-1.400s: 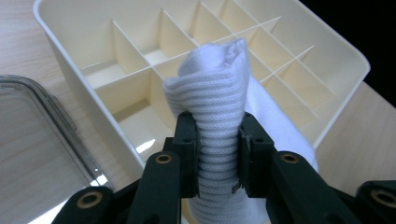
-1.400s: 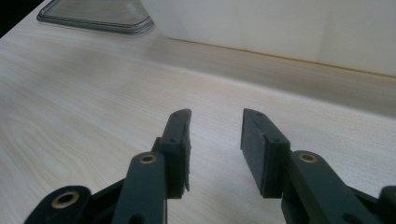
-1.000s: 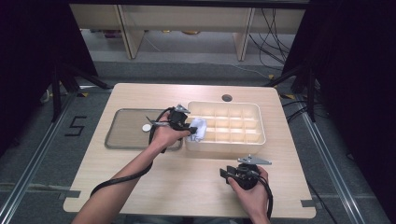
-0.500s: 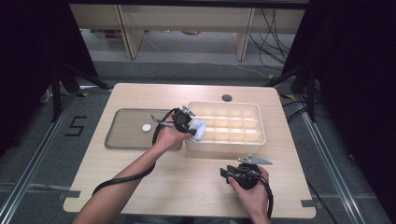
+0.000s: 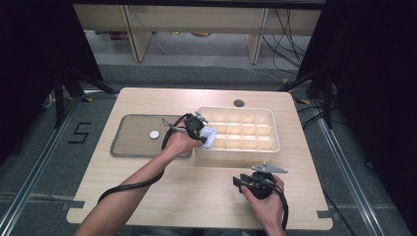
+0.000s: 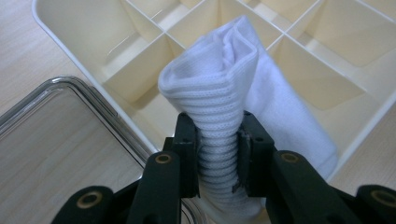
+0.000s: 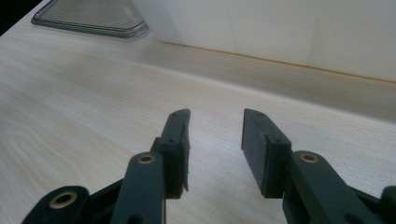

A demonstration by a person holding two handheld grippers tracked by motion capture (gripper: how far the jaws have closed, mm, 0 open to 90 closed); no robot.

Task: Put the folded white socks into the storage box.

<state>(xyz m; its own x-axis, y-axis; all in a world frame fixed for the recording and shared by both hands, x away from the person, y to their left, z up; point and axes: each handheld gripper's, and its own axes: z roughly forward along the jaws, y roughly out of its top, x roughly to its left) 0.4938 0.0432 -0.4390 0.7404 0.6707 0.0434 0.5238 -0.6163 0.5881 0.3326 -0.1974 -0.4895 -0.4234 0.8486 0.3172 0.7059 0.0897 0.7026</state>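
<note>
One white sock (image 6: 224, 98) was in play, and the left gripper (image 6: 218, 140) had it clenched between its jaws, the ribbed cuff bunched upward. It hung over the left end of the single cream divided box (image 5: 268, 129), which stood toward the table's (image 5: 196, 196) far right corner. In the high view the box showed three rows of six compartments. One clear flat tray (image 5: 129, 142) lay just left of the box, near the table's left edge, with one small white round thing (image 5: 154, 133) on it. One dark round hole (image 5: 239, 103) sat by the far edge.

The right gripper (image 7: 215, 140) rested near the table's near edge, its jaws parted with nothing between them, only bare wood beneath.

The left gripper view showed the sock's ribbing and the pads pressing on it, which the high view left as a white blur. The high view showed the round thing and the hole. The right gripper view showed the box's outer wall from low down and a corner of the tray.
</note>
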